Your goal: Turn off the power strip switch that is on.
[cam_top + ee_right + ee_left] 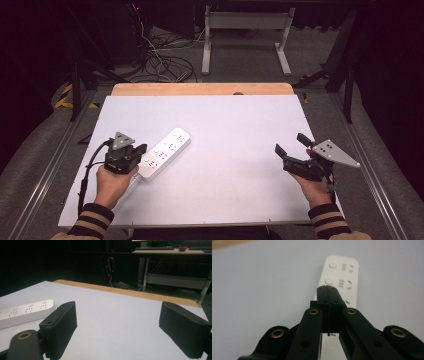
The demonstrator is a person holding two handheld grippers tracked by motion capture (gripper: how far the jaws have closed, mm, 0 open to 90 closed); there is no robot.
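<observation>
L gripper [131,156] jaws pressed together over power strip [165,152], left-centre, prob. to press it; R gripper [292,148] wide, idle, right.

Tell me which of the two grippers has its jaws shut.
The left gripper, over the near end of the white power strip. The right gripper has jaws spread wide over bare table.

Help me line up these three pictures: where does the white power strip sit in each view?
High view: power strip lies left of centre, angled, its near end by the left gripper.
Left gripper view: upper centre, running under the shut jaws.
Right gripper view: far left edge.
Shared landmark: the table's wooden far edge.
</observation>
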